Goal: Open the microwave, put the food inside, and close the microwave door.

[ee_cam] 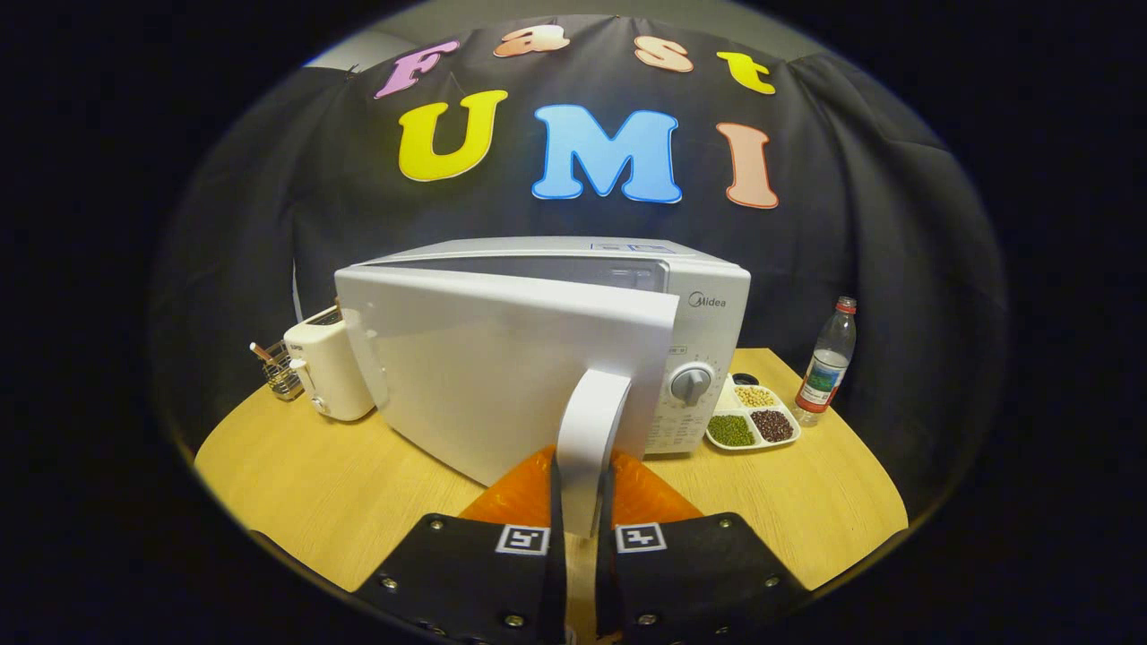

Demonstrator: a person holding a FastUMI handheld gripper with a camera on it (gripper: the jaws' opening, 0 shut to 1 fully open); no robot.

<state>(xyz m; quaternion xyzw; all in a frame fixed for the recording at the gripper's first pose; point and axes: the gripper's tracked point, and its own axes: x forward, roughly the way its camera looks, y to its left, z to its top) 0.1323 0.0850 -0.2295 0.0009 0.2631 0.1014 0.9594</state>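
While the microwave (618, 296) is sitting on the wooden table (340, 502), its door (502, 367) is standing partly open, swinging out toward the near side from a hinge on the left. The gripper (581, 511) is clamping the door handle (590, 439), with both fingers pressing on the handle's lower end from either side. The control dial (692, 383) is showing on the microwave's right panel. Just right of the microwave, a divided tray (751, 419) is lying on the table, holding green, dark red and pale beans in separate compartments. Farther right, a water bottle (829, 358) is standing upright near the tray. On the left, a toaster (327, 369) is standing just beside the microwave, with a small wire basket (280, 372) on its far left.
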